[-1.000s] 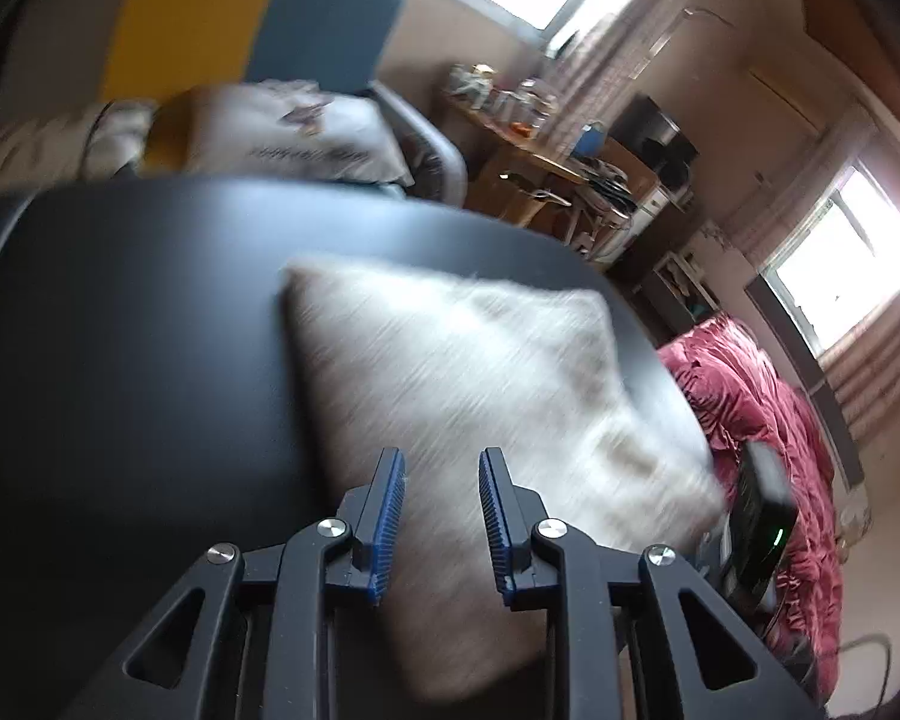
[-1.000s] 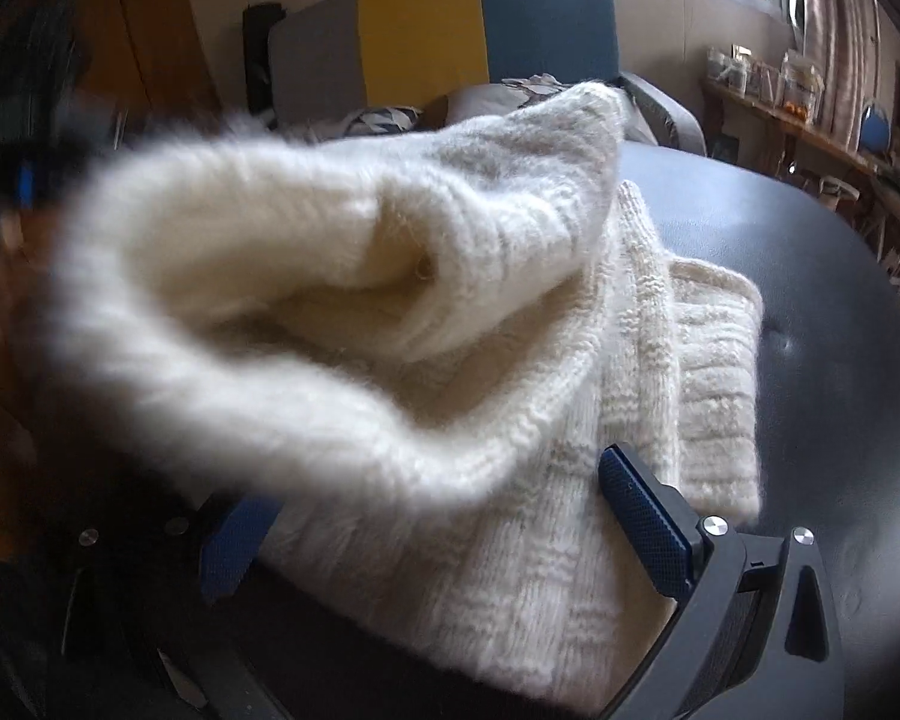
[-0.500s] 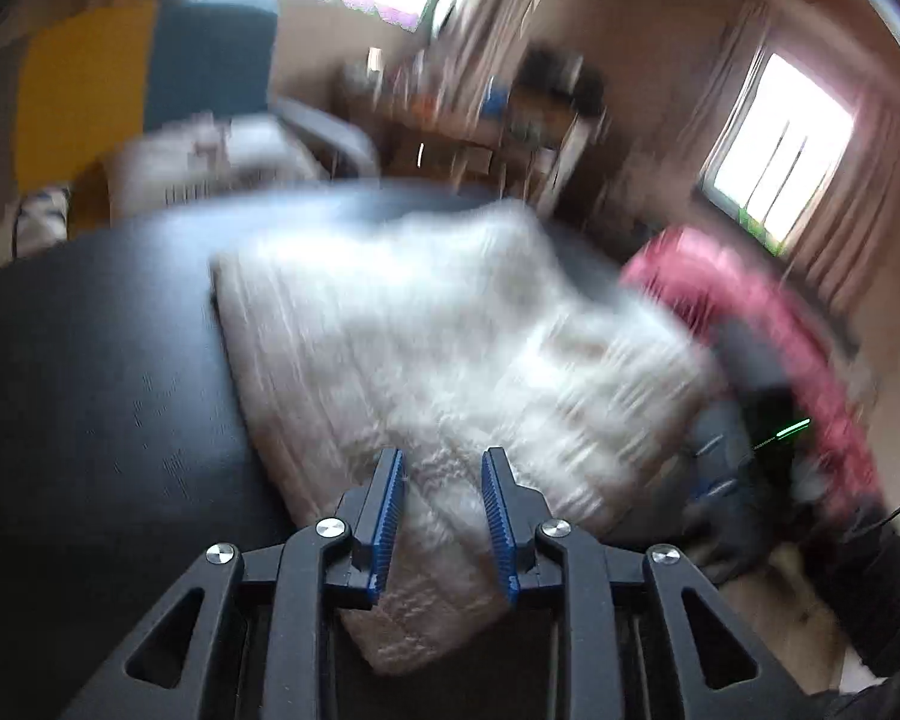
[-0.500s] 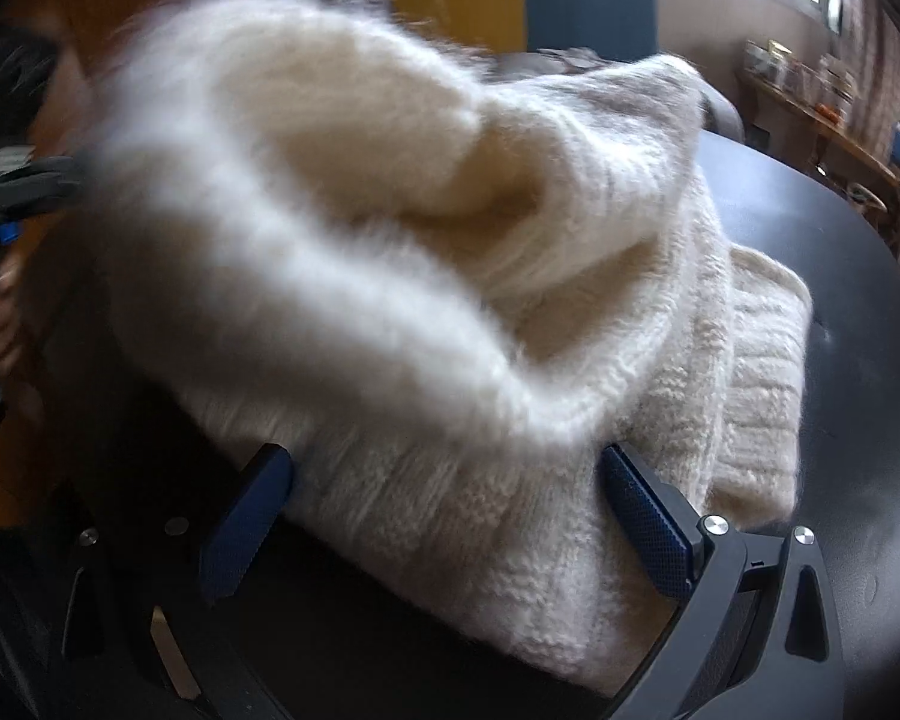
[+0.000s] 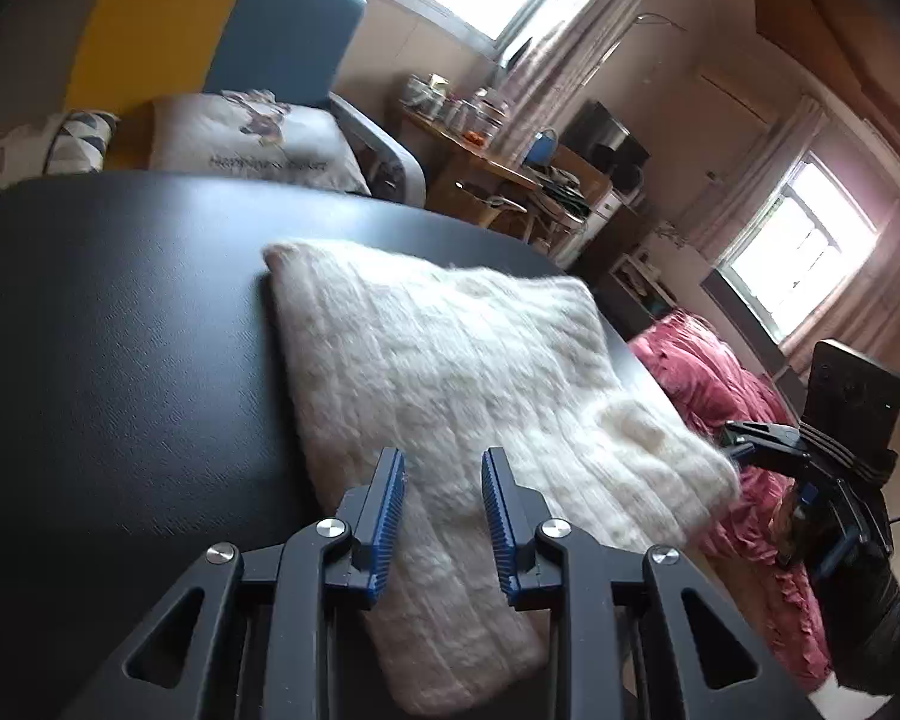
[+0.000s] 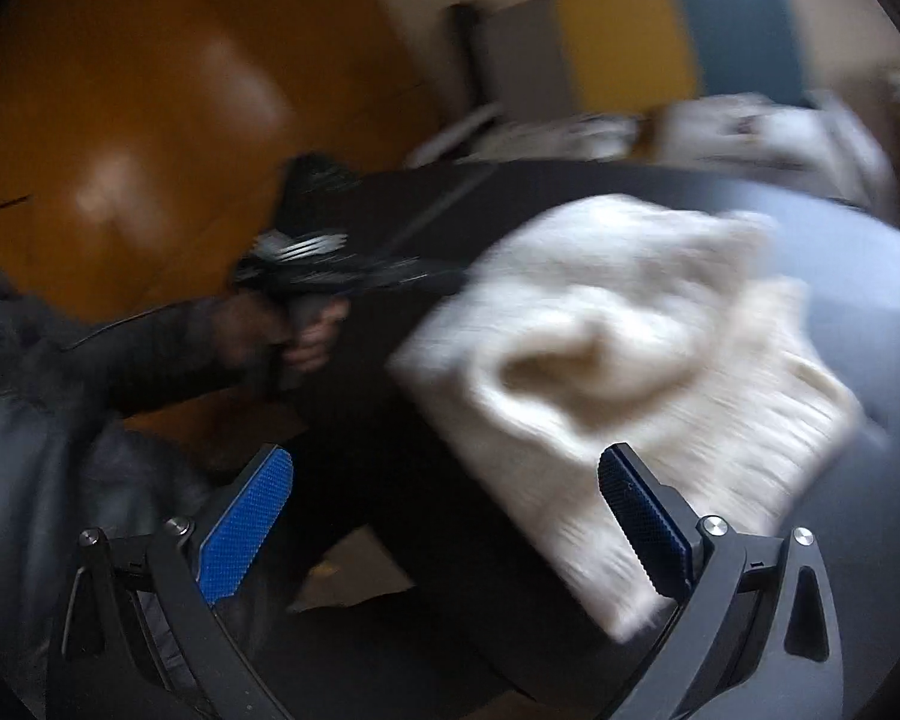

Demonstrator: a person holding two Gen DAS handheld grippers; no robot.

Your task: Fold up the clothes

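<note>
A cream knitted sweater (image 5: 450, 372) lies folded in a rough rectangle on the black table (image 5: 120, 330). My left gripper (image 5: 443, 456) hovers over its near edge, jaws partly apart, with no cloth pinched between the pads. My right gripper (image 6: 444, 459) stands wide open and holds nothing, off the table's corner. In its blurred view the sweater (image 6: 630, 360) lies ahead to the right, a soft fold bulging on top. A hand (image 6: 312, 336) holds the left gripper's handle at the sweater's far left side. In the left wrist view the right gripper (image 5: 744, 438) sits just past the sweater's right corner.
Behind the table (image 6: 858, 276) stands a chair with a yellow and blue back (image 5: 222, 30) and printed cushions (image 5: 252, 132). Red bedding (image 5: 726, 396) lies below the table's right edge. A cluttered wooden desk (image 5: 486, 156) is at the back, and a wooden cabinet (image 6: 150, 120) on the left.
The right gripper has drawn back and risen clear of the sweater, and the lifted fold now rests on the pile. The left gripper stays over the near edge.
</note>
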